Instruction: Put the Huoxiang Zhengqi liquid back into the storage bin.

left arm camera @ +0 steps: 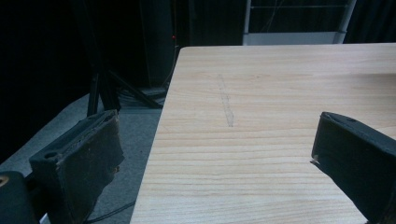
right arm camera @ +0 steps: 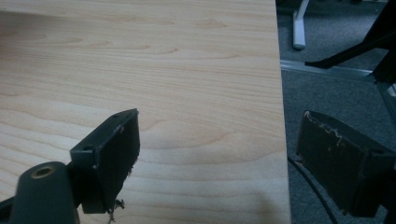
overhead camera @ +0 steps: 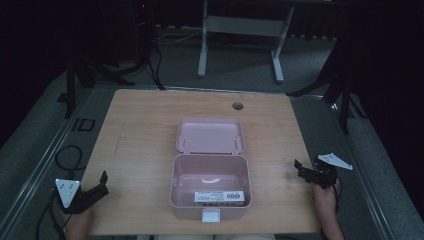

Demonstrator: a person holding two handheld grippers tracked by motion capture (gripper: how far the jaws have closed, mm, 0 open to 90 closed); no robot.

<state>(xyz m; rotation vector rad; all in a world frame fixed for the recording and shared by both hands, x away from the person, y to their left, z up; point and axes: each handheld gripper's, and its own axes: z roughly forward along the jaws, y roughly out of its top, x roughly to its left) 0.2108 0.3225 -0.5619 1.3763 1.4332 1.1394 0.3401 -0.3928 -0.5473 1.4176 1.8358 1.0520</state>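
Observation:
A pink box (overhead camera: 210, 186) stands open in the middle of the wooden table (overhead camera: 140, 135), its lid (overhead camera: 210, 135) lying back flat behind it. Inside the box lies a flat white labelled item (overhead camera: 221, 196). A white latch (overhead camera: 210, 215) sits on the box's front wall. My left gripper (overhead camera: 102, 184) rests at the table's near left corner, open, with nothing between its jaws; in the left gripper view it is the left gripper (left arm camera: 215, 154) over the table edge. My right gripper (overhead camera: 301, 169) hovers at the table's right edge, open and empty, seen in the right gripper view as the right gripper (right arm camera: 217, 158).
A round cable hole (overhead camera: 237, 106) sits near the table's far edge. Beyond it stands a white desk frame (overhead camera: 240, 30) on grey carpet. Black stand legs (overhead camera: 345, 90) flank the table on both sides, and cables (overhead camera: 70, 157) lie on the floor at left.

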